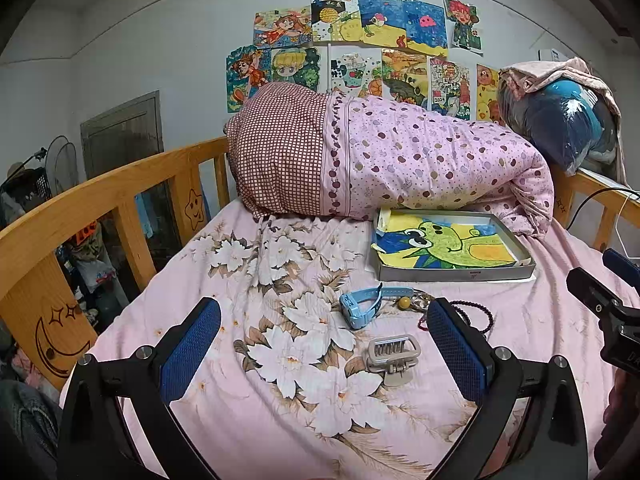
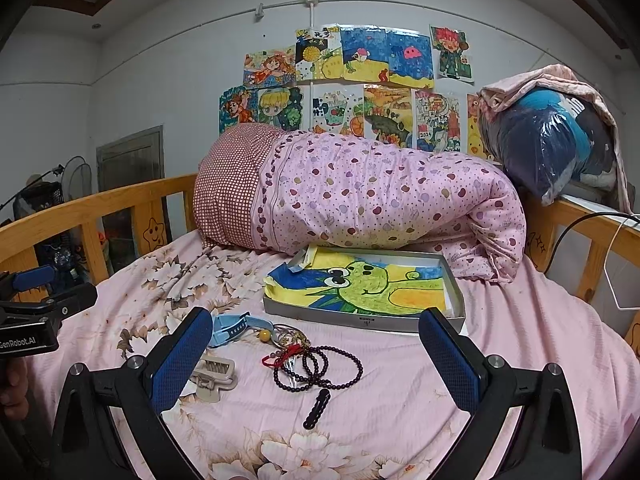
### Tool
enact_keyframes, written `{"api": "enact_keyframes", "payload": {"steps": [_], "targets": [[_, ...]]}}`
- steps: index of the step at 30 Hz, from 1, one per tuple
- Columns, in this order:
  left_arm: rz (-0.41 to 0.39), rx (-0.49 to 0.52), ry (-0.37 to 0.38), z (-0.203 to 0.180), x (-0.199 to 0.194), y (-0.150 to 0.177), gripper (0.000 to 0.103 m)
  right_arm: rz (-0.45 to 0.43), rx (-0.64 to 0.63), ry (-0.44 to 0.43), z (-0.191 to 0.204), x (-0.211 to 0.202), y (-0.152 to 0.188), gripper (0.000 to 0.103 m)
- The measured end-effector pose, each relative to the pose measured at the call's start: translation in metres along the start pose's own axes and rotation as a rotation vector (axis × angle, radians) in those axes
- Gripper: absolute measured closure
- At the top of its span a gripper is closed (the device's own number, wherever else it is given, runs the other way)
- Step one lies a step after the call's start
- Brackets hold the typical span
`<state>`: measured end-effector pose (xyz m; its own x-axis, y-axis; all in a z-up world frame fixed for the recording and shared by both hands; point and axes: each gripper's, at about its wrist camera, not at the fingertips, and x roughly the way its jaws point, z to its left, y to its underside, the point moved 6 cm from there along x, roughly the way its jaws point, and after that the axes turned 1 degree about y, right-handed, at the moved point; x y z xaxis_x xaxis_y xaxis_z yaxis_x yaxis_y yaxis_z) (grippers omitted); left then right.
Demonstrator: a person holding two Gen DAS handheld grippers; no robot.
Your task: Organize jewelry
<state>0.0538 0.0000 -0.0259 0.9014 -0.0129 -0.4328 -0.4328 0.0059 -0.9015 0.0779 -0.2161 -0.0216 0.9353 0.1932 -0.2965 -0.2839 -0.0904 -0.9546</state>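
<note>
Two grippers, both spread wide with nothing between the pads, held above the bed. Left gripper (image 1: 324,344) sits over the pink floral sheet (image 1: 248,420); right gripper (image 2: 316,356) is beside it, over the jewelry pile.

Nearest the right gripper: a small black hair clip (image 2: 317,409) lying alone on the sheet. Just past it, a dark beaded necklace (image 2: 320,368) in loose loops, tangled with a red cord (image 2: 280,358) and a bunch of metal rings (image 2: 290,336) carrying an amber bead (image 2: 263,335).

Beige claw clip (image 1: 394,358) lies left of the beads, between the left gripper's fingers in the left wrist view, not touched. Light blue watch (image 1: 362,308) lies just beyond the claw clip, strap end reaching toward the amber bead.

Farther back: a shallow grey box (image 2: 362,322), open, lined with a crayon drawing of a green cartoon creature (image 2: 360,284). No jewelry visible inside it.

Behind the box, touching its far edge: rolled pink spotted quilt (image 1: 420,160). Wooden bed rail (image 1: 100,184) along the left side. Back wall covered with children's drawings (image 1: 360,52).
</note>
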Motion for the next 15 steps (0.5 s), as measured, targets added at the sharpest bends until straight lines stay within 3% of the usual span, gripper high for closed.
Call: {"api": "enact_keyframes", "payload": {"steps": [15], "targets": [[0.000, 0.001, 0.000, 0.0001, 0.0000, 0.0001, 0.002, 0.006, 0.003, 0.000, 0.0001, 0.0017, 0.0012, 0.000]]}}
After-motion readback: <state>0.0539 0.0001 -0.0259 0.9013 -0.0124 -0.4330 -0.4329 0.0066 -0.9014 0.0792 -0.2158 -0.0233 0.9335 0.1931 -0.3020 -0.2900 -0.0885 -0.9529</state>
